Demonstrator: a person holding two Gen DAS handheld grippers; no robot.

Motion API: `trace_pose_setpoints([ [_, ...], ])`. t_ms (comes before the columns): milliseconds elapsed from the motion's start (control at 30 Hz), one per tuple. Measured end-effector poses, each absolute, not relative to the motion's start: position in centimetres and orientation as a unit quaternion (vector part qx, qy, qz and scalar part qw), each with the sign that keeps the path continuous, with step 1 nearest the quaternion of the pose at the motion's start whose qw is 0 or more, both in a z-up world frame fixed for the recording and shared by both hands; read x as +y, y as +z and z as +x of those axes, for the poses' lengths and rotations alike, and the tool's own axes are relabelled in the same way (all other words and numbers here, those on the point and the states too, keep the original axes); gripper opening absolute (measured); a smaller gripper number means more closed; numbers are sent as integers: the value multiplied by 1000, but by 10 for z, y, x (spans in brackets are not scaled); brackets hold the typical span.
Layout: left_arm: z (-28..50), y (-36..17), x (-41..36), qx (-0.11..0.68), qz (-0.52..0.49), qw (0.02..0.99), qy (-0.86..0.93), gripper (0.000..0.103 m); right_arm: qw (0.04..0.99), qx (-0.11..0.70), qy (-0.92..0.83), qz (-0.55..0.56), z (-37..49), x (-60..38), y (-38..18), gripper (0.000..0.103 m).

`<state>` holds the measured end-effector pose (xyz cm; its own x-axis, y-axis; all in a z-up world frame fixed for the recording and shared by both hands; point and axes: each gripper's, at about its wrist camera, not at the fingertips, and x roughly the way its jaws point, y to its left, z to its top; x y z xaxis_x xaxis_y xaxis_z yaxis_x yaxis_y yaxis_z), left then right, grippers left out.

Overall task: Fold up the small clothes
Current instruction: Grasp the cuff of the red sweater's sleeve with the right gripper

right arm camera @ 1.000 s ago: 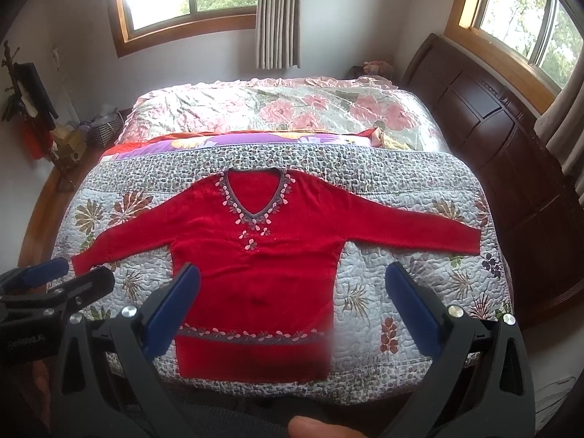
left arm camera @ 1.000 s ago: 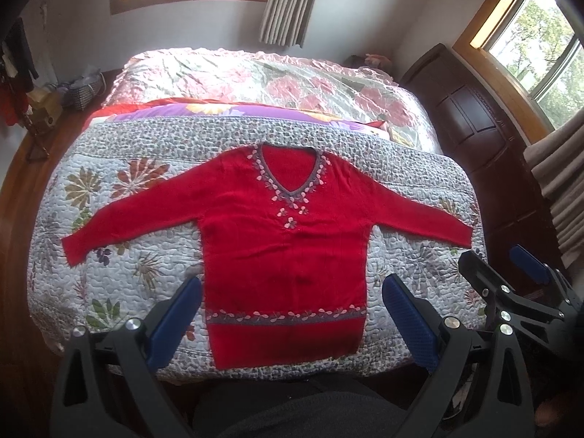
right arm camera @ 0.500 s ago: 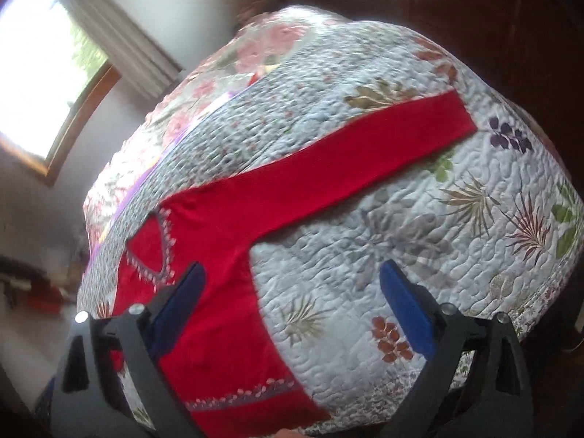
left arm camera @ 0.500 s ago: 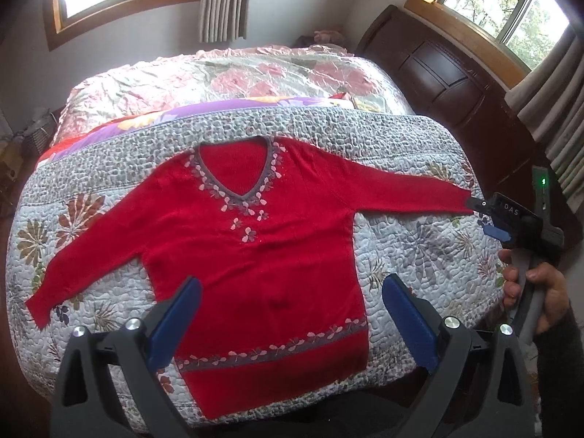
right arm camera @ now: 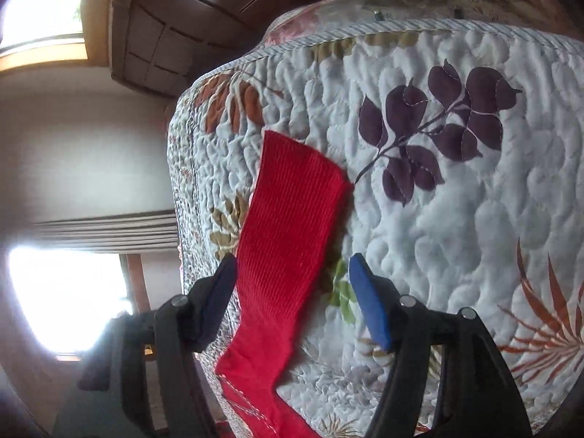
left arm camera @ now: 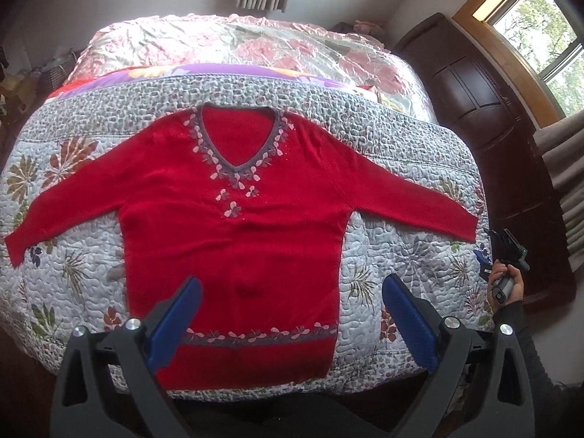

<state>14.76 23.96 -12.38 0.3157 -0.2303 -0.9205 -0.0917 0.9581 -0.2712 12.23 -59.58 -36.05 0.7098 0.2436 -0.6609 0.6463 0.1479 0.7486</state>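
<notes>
Both grippers stand with their blue pads spread apart and clamp nothing: the left gripper (left arm camera: 288,323) hovers over the lower body of one red sweater (left arm camera: 233,241), while the right gripper (right arm camera: 292,303), held in a hand (left arm camera: 509,286) at the bed's right edge, straddles the cuff end of the sweater's right sleeve (right arm camera: 292,219) without touching it. One floral quilt (left arm camera: 394,266) covers the bed, and the sweater lies flat on it, front up, V-neck away from the person, its two sleeves stretched out to either side.
</notes>
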Motion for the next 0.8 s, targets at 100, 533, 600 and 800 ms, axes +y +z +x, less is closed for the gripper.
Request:
trace_pose_setpoints([
  [100, 151, -125, 232, 587, -134, 798, -40, 99, 665, 349, -153, 642, 129, -604, -371, 64],
  [533, 148, -127, 230, 589, -138, 796, -38, 99, 662, 353, -156, 642, 164, -624, -392, 34],
  [600, 145, -127, 237, 588, -148, 795, -35, 99, 670, 359, -153, 632, 168, -626, -391, 17],
  [800, 137, -127, 262, 582, -187, 791, -24, 99, 703, 359, -153, 594, 179, -613, -358, 6],
])
